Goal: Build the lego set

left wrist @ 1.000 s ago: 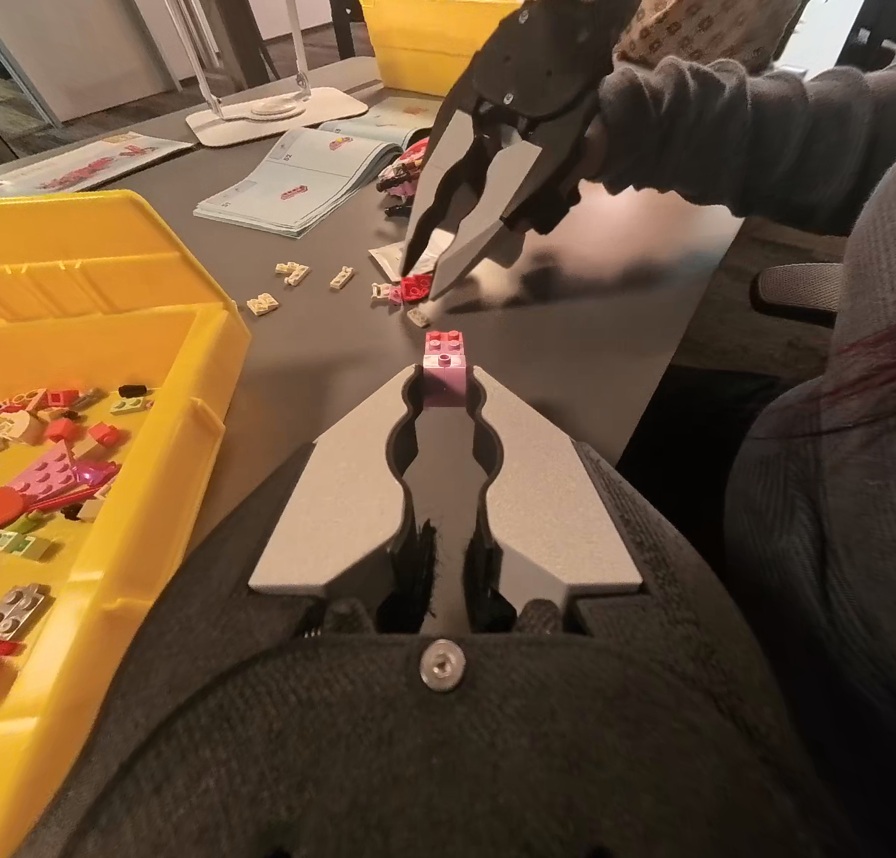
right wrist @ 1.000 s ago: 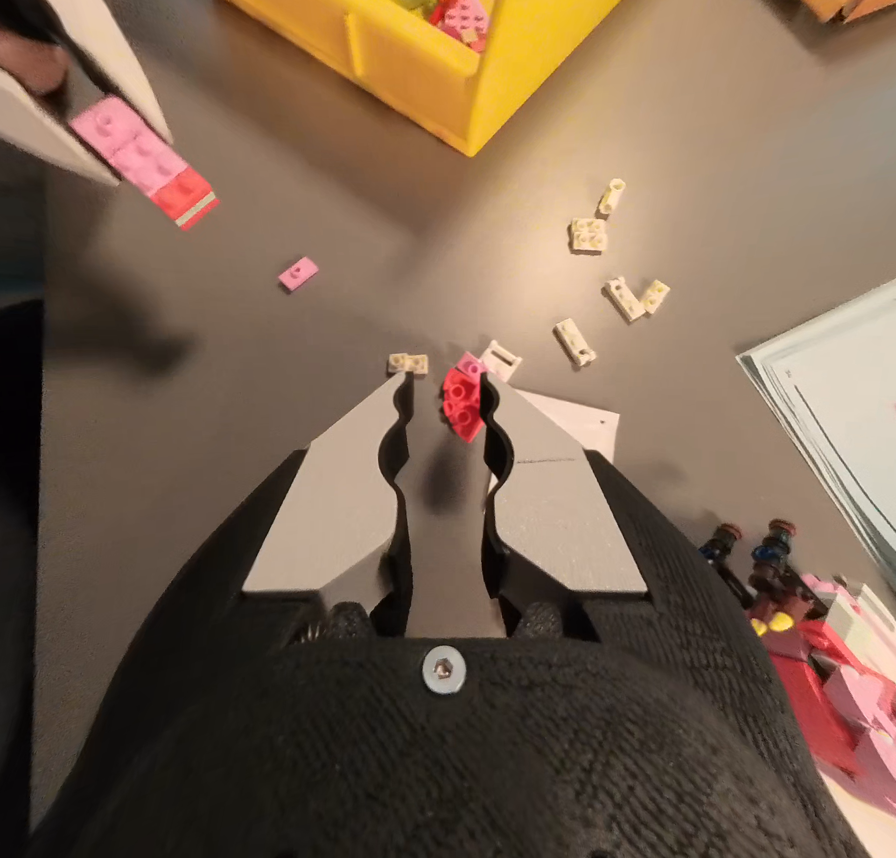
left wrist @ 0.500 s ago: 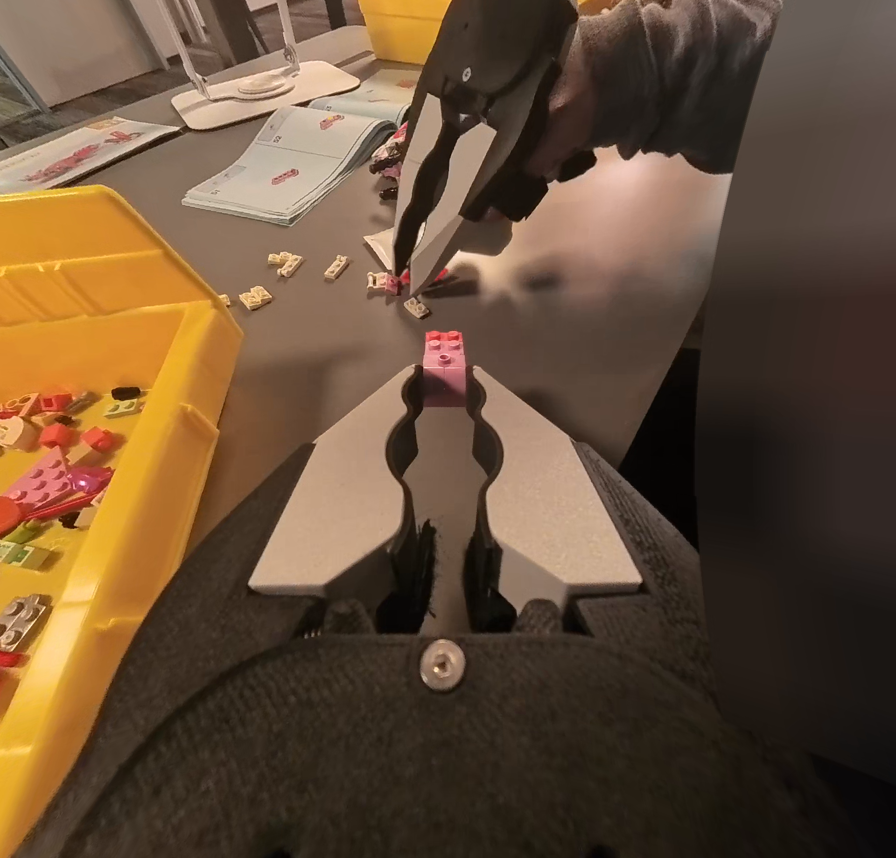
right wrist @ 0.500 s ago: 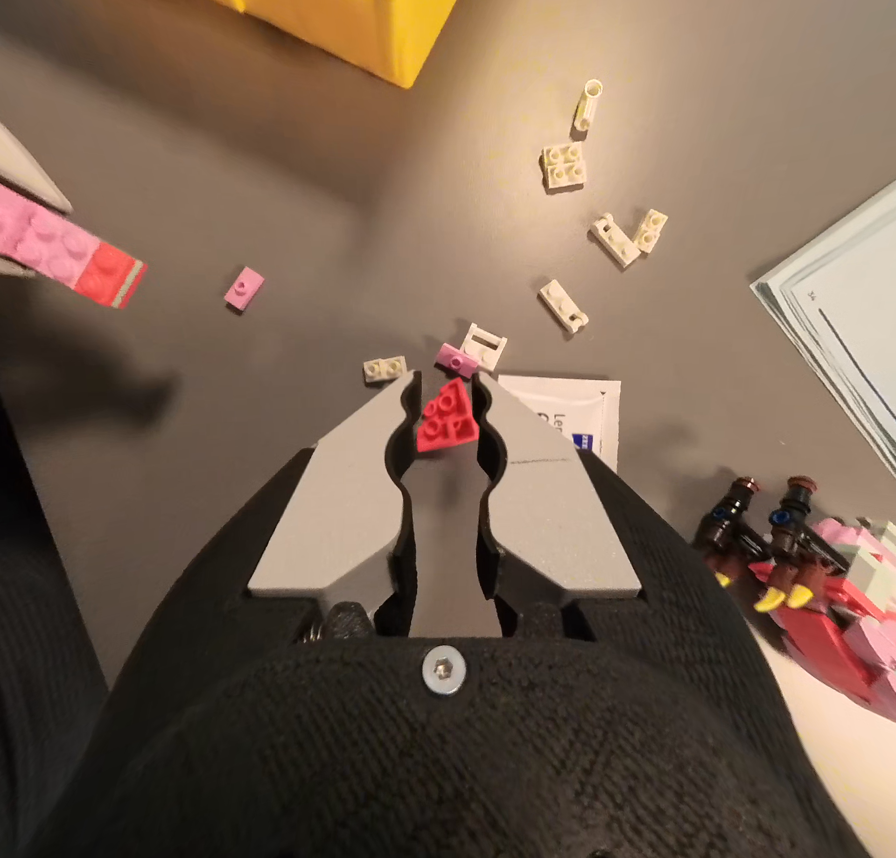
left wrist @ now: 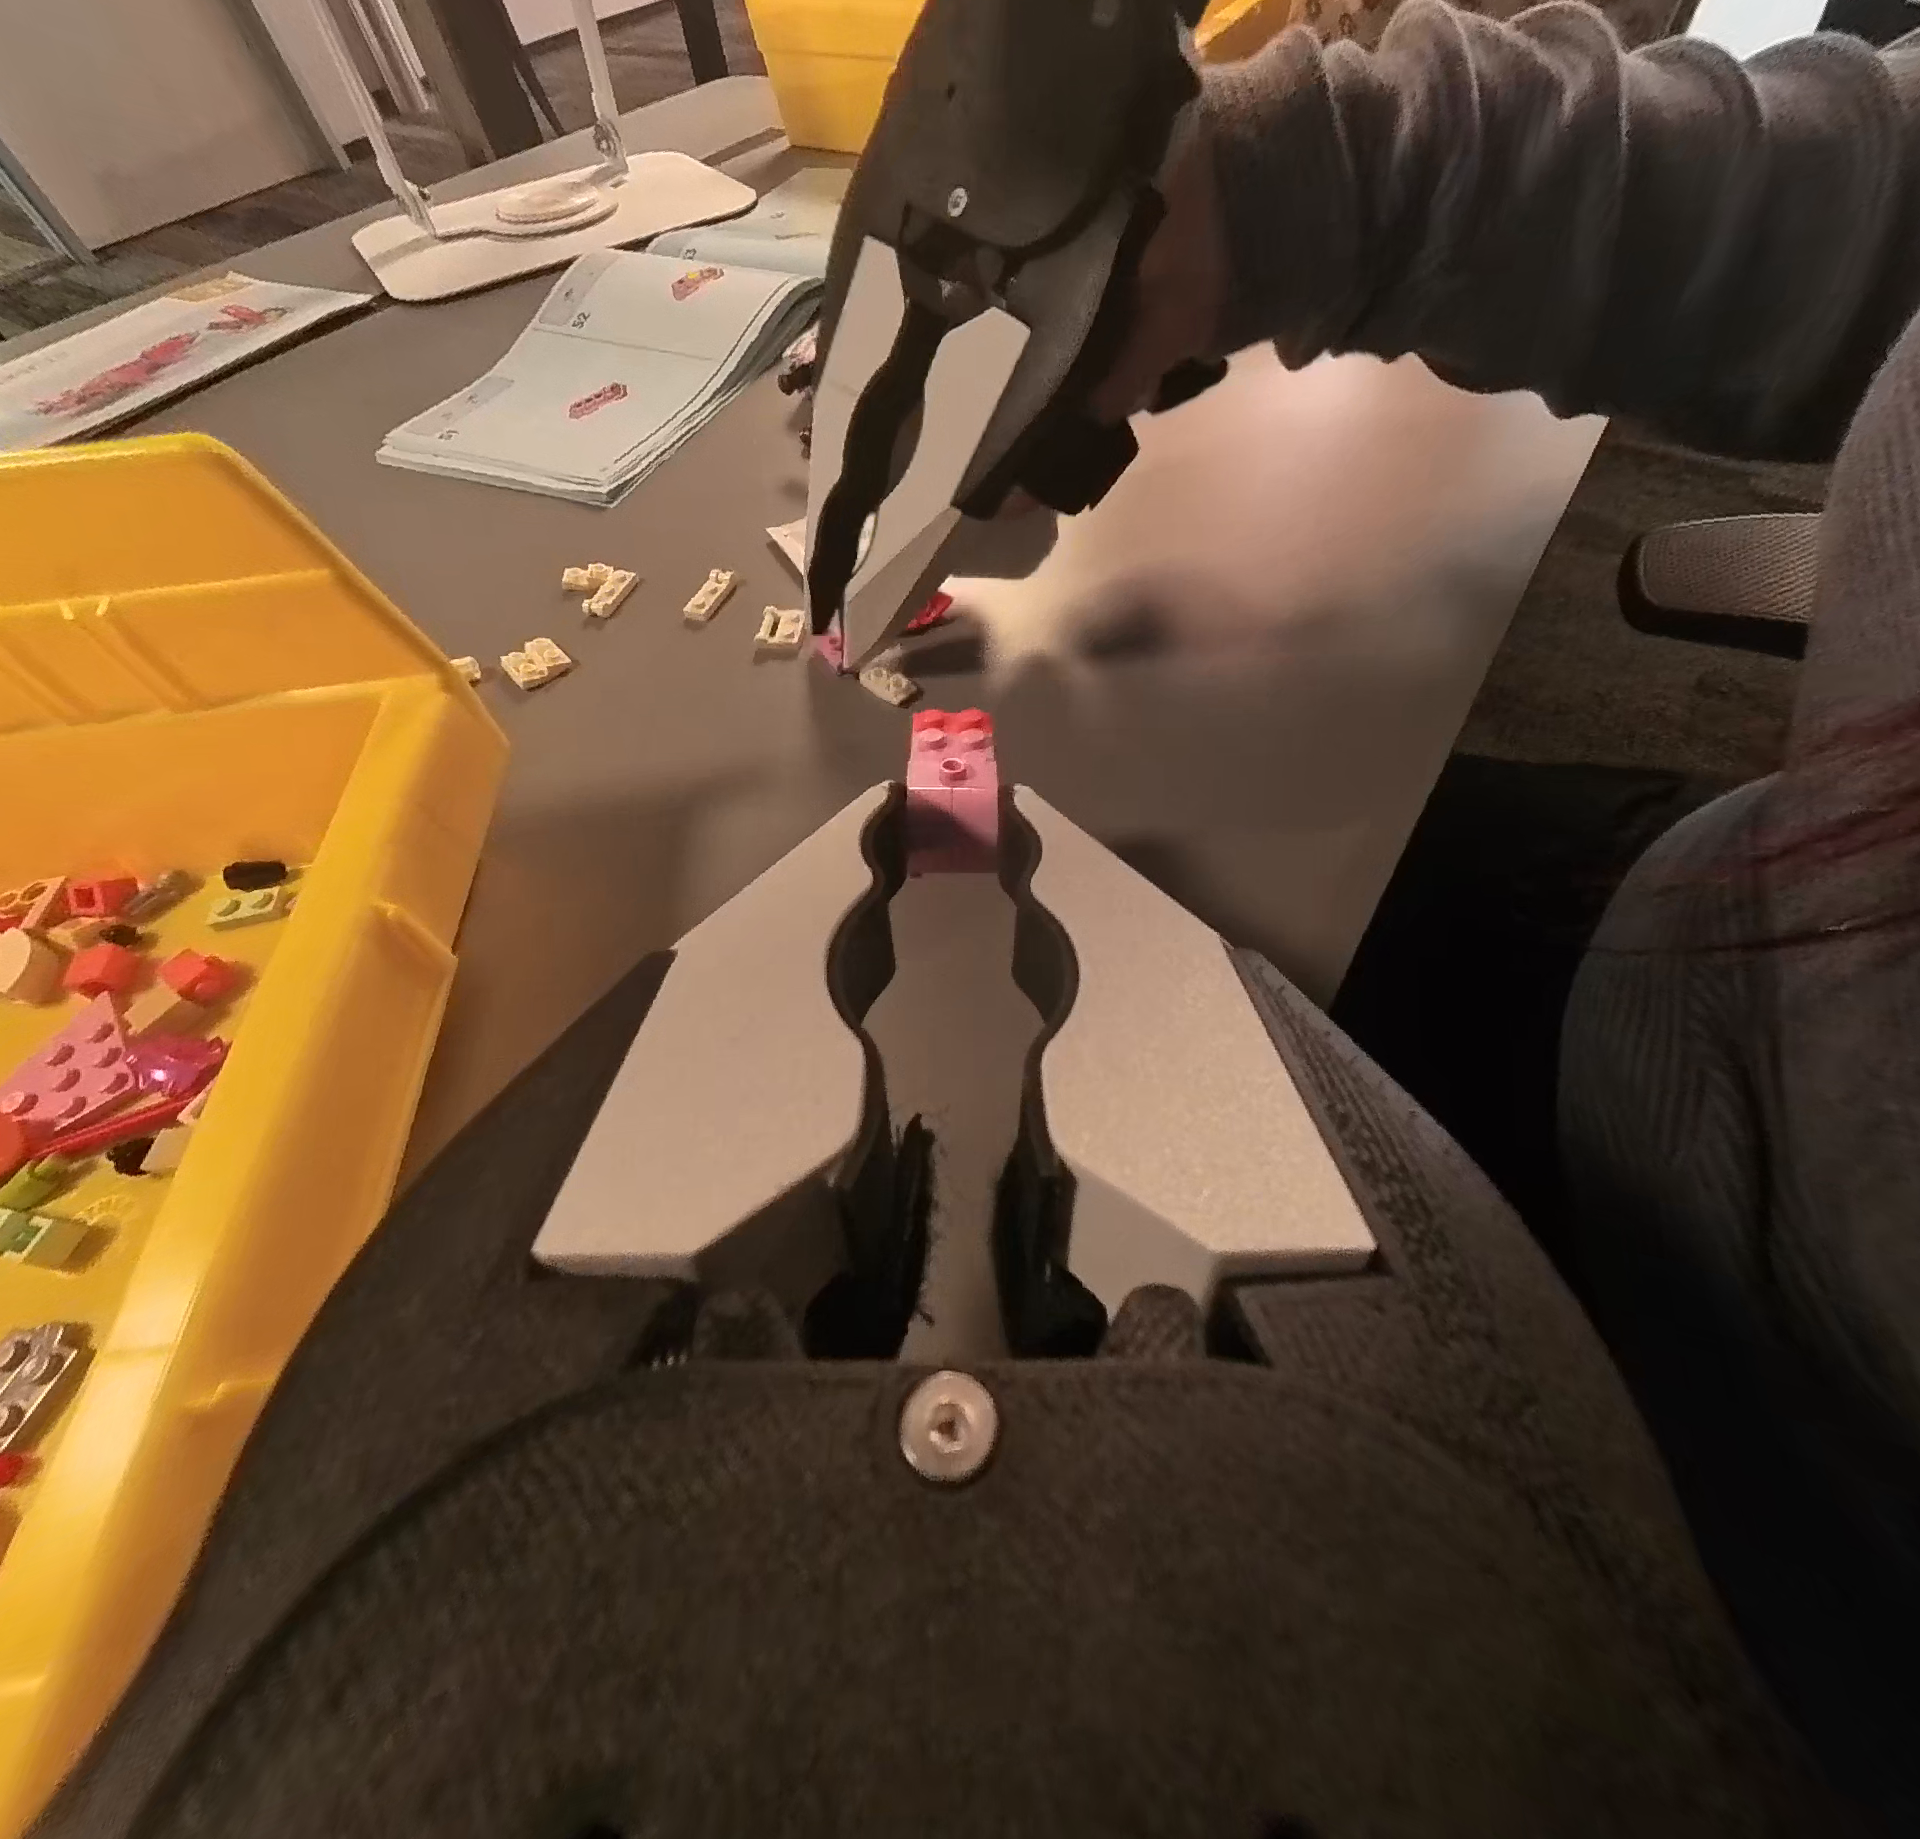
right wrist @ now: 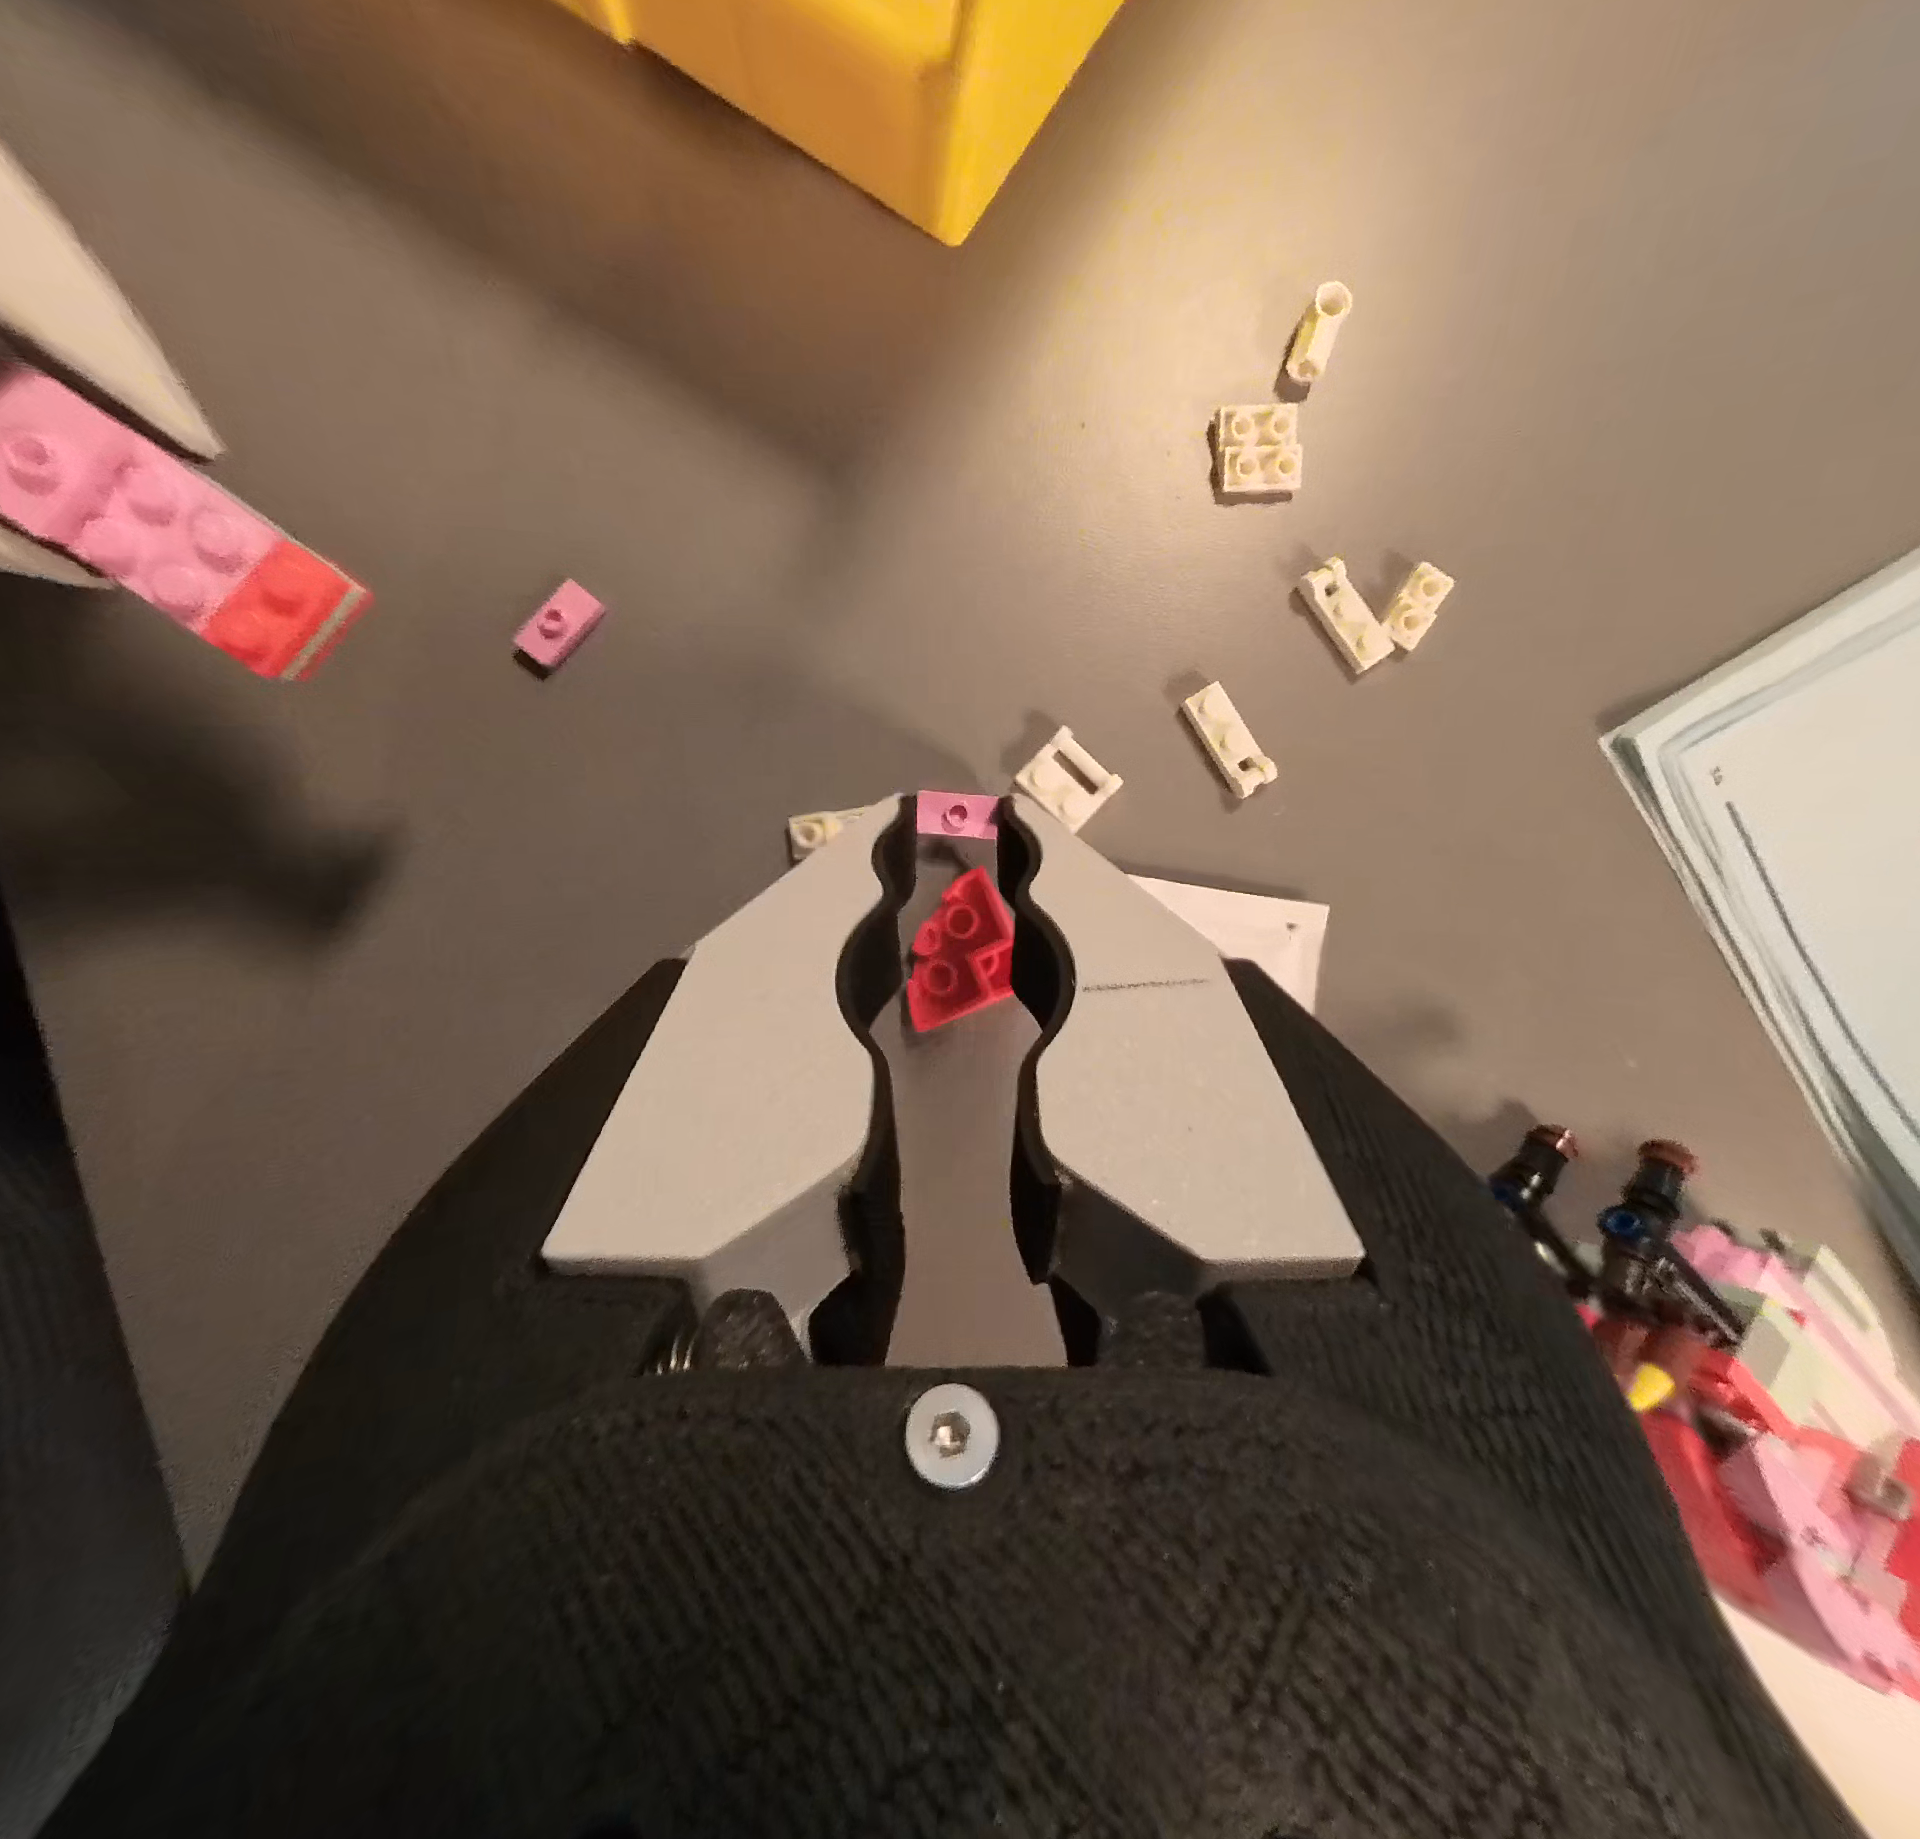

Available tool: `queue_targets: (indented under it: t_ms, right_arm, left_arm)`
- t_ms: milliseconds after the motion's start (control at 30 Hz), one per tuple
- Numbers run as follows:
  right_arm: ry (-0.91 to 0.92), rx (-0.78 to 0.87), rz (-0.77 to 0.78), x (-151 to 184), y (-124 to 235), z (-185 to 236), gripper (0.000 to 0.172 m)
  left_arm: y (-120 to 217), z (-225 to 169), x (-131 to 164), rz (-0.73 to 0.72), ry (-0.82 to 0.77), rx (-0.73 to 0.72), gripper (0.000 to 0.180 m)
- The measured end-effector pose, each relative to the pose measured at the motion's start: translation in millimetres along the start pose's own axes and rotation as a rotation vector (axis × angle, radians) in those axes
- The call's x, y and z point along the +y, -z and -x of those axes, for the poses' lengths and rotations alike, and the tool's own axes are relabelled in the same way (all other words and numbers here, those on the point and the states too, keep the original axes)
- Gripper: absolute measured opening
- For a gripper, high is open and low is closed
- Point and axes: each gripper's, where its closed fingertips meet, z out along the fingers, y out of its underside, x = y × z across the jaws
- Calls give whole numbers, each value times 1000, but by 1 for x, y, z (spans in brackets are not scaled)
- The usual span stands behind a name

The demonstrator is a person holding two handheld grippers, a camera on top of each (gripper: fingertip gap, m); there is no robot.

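Between fingertips of right gripper [right wrist: 958,815], small pink plate [right wrist: 957,815] was pinched, lying crosswise on table [right wrist: 623,355]; red wedge piece [right wrist: 956,953] behind tips. Left gripper [left wrist: 953,810] clamped pink-red brick stack [left wrist: 951,792], well apart.

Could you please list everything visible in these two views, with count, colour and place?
Brick stack: one, pink with red end, between the left fingers.
Small plate: one, pink, between the right fingertips.
Loose pink plate: one, on the table.
Red wedge piece: one, on the table under the right gripper.
Cream pieces: several, scattered.
Bins: two, yellow.
Booklet: light blue, open.
Pink-red model: one, right edge.
Table: grey.
Sleeve: grey.
Left gripper; right gripper.
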Motion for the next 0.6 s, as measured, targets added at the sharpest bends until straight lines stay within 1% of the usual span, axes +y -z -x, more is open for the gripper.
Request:
queue_targets:
  t_ms: [33, 67, 100, 167, 200, 267, 400, 600]
  right_arm:
    - [17, -31, -33, -5, 4, 3, 14]
    - [30, -100, -94, -15, 11, 12, 14]
    - [52, -207, -165, -26, 21, 27, 14]
    - [174, -424, -272, -40, 46, 65, 14]
    - [245, -471, -298, -43, 56, 78, 14]
    - [323, -516, -294, -45, 66, 93, 14]
    - [345, -581, -244, -42, 70, 102, 14]
    - [370, -556, -232, -44, 70, 103, 14]
  left_arm:
    - [-1, -1, -1, -6, 0, 9, 16]
    - [-2, -4, -4, -18, 4, 29, 16]
    - [-2, -9, -8, -38, 16, 69, 16]
    - [-3, -19, -17, -92, 37, 157, 16]
    - [-4, -21, -19, -101, 39, 176, 16]
    - [-7, -23, -19, -94, 17, 188, 16]
    - [-11, -27, -25, -111, -3, 206, 16]
    - [-12, -27, -27, -137, -1, 202, 16]
